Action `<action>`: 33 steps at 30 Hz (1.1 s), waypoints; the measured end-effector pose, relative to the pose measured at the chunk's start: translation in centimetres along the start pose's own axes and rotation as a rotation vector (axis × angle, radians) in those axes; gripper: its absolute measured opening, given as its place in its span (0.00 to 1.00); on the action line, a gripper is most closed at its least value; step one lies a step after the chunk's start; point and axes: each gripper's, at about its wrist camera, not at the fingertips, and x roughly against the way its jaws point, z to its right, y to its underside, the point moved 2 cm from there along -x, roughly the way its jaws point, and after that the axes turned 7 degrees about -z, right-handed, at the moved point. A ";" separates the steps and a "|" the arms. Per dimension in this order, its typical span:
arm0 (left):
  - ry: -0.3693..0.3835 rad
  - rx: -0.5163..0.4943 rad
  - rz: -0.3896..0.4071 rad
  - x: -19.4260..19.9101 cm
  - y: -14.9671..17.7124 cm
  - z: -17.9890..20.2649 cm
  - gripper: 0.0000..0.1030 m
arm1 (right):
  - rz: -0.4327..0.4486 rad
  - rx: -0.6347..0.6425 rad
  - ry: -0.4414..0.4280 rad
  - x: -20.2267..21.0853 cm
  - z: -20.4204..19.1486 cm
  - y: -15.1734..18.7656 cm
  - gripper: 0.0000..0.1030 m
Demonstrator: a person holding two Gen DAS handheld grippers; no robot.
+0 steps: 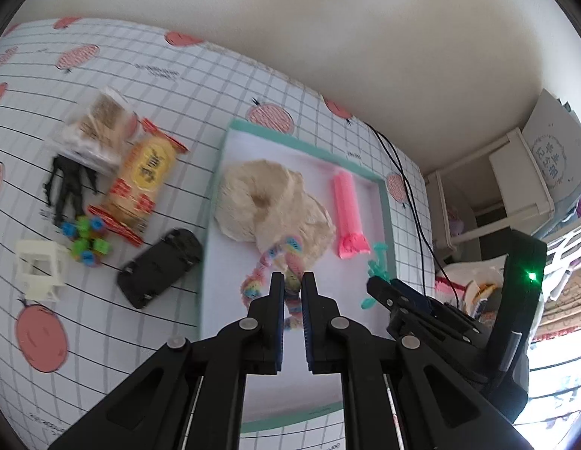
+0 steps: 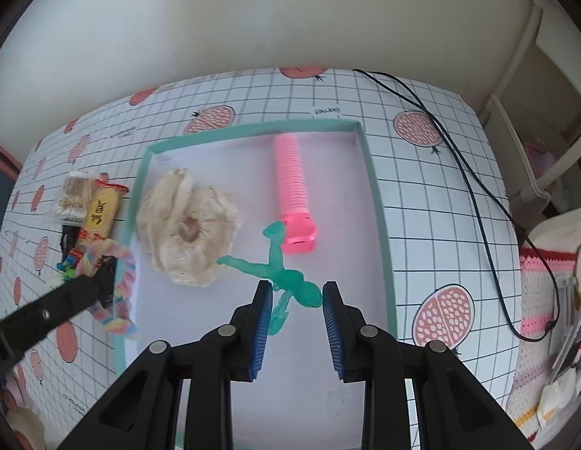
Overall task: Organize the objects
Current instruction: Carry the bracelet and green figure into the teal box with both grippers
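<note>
Right wrist view: right gripper [image 2: 297,294] spread around green figure [image 2: 286,277], beside pink tube [image 2: 292,191] lying lengthwise in tray [image 2: 378,202]; left gripper [image 1: 292,281] clamps rainbow rope [image 1: 290,262]

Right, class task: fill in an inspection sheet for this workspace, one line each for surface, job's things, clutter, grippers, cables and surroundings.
Surface: grid tablecloth with pomegranate prints.
Job's things: teal-rimmed tray holds cream scrunchie, pink ribbed tube, green figure.
Clutter: left of tray, snack packet, clear bag, black figure, colourful beads, white frame, black case.
Grippers: left gripper shut on rainbow rope; right gripper open, jaws astride the green figure.
Cables: black cable crosses the table's right side.
Surroundings: white wall, white shelf.
</note>
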 end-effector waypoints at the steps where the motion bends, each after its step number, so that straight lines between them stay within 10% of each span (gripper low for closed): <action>1: 0.006 -0.005 -0.010 -0.4 0.0 0.2 0.08 | -0.003 0.000 0.010 -0.2 0.1 0.0 0.29; 33: -0.051 0.002 -0.131 -5.7 0.9 0.5 0.12 | -0.098 0.014 0.073 -4.0 -0.4 1.4 0.29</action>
